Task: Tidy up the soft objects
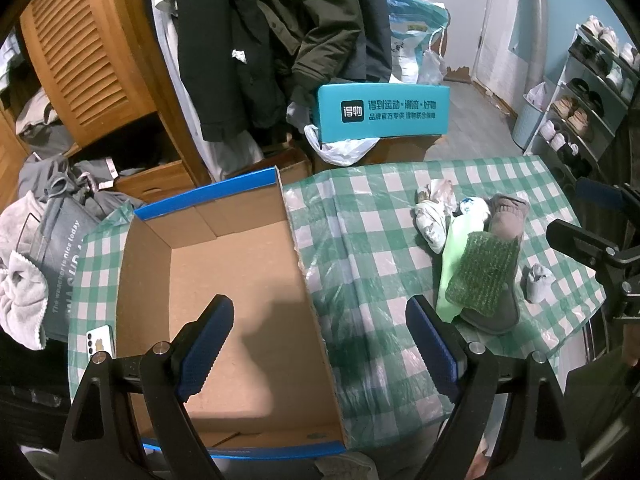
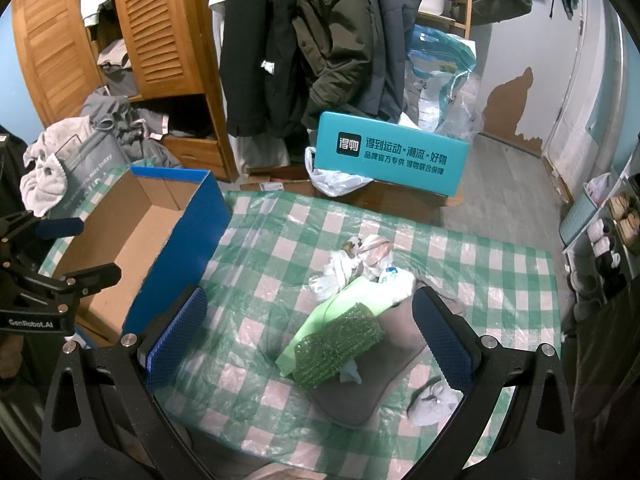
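While the cardboard box (image 1: 224, 280) sits empty on the checked table (image 1: 360, 216), the soft items pile (image 2: 348, 336) lies beside it, so sorting looks unstarted. Left gripper (image 1: 320, 344) and right gripper (image 2: 310, 332) both gape apart, holding nothing. A grey bag (image 1: 64, 264) reads "The weather is nice today".

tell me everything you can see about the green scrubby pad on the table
The green scrub pad is a roughly rectangular piece with a coarse, knobbly mesh texture, dark green with a slight sheen. It lies flat but tilted, on top of the pile: draped over a pale green sheet and a grey slipper. It sits on the checked tablecloth side, right of the open cardboard box. Neither gripper touches it.
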`<control>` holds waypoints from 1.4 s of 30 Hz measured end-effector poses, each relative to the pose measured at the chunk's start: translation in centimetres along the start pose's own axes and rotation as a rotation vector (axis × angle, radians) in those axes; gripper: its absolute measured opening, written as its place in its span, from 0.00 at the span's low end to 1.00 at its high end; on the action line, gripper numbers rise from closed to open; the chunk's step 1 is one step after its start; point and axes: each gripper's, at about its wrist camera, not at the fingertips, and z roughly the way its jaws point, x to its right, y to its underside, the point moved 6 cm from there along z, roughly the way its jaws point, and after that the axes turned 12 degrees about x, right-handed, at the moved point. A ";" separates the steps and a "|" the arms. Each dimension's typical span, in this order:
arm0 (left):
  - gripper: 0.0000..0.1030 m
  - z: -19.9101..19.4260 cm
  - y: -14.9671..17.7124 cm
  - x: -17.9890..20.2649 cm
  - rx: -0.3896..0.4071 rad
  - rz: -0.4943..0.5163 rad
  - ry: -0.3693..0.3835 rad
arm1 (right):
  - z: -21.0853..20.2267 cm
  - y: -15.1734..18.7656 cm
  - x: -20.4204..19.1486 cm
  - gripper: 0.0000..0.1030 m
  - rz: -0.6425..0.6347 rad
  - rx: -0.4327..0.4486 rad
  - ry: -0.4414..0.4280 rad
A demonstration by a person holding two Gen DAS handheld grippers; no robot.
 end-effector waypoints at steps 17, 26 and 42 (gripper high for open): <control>0.86 0.1 0.2 0.2 -0.004 0.001 0.000 | 0.0 0.1 0.0 0.98 0.004 -0.005 0.001; 0.86 0.1 0.1 0.2 -0.005 0.000 -0.001 | 0.0 0.1 0.1 0.98 0.003 -0.007 0.002; 0.86 1.0 1.3 1.9 -0.036 0.013 0.030 | -0.1 1.1 1.8 0.98 0.022 -0.015 0.024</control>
